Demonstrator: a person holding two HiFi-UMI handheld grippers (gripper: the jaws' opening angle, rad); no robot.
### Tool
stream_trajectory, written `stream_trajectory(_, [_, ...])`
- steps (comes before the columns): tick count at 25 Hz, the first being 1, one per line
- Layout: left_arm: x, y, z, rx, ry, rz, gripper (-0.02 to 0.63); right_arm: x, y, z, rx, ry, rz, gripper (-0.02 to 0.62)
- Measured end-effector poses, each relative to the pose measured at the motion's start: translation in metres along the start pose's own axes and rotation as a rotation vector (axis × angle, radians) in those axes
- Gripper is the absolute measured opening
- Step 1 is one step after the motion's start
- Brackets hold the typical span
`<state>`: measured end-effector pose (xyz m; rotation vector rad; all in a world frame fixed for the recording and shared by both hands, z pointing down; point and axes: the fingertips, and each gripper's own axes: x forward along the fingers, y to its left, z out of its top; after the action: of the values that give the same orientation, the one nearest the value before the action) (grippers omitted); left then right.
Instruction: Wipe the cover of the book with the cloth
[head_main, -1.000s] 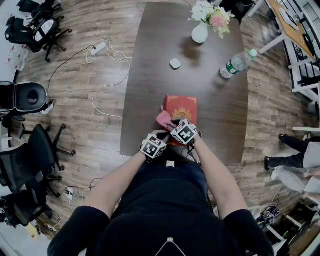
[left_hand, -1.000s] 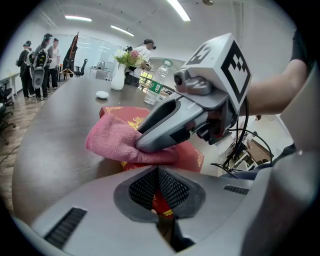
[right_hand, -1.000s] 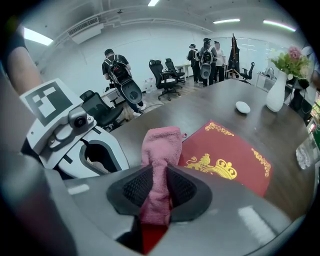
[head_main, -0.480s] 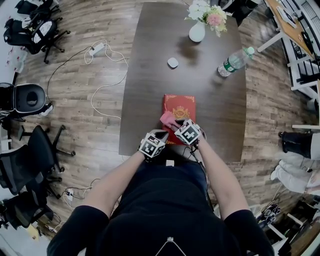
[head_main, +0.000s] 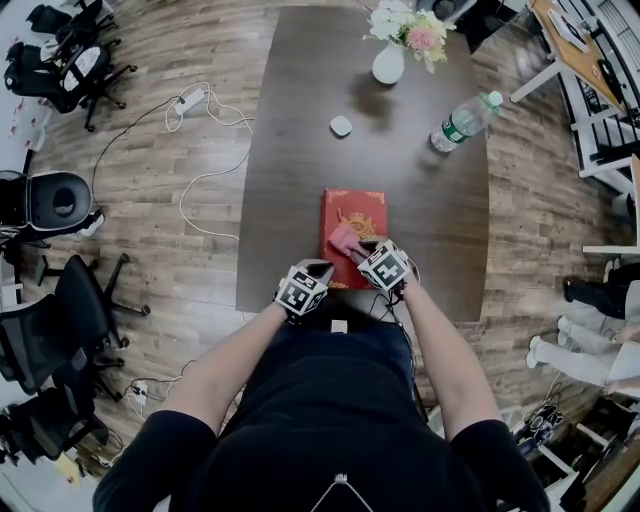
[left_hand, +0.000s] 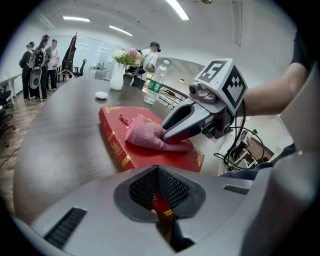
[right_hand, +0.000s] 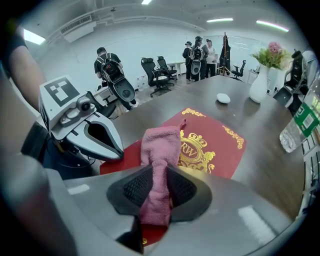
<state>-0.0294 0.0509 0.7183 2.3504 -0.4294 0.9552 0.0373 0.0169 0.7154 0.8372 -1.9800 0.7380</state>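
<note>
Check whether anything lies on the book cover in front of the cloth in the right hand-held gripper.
Nothing visible does. The cloth in the right hand-held gripper already rests on the book; the cover ahead is bare. The left hand-held gripper holds the near edge, aside.

Tabletop (head_main: 290, 200) open around book (head_main: 365, 205); vase (head_main: 387, 65), bottle (head_main: 460, 122), puck (head_main: 341, 125) well beyond.

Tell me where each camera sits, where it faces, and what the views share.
Head view: on the head, steeply down at the table; torso, forearms, left gripper, right gripper show.
Left gripper view: on that gripper, along jaws shut on the book; right forearm shows.
Right gripper view: on that gripper, along jaws shut on the cloth; left arm shows.
All three share book and cloth.
</note>
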Motion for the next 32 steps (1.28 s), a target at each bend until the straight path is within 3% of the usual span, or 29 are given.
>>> stream_trajectory(32, [-0.003,-0.001,0.007,0.039,0.009,-0.016,-0.005,-0.043,-0.047,-0.053,0.192,-0.030,-0.125,0.095])
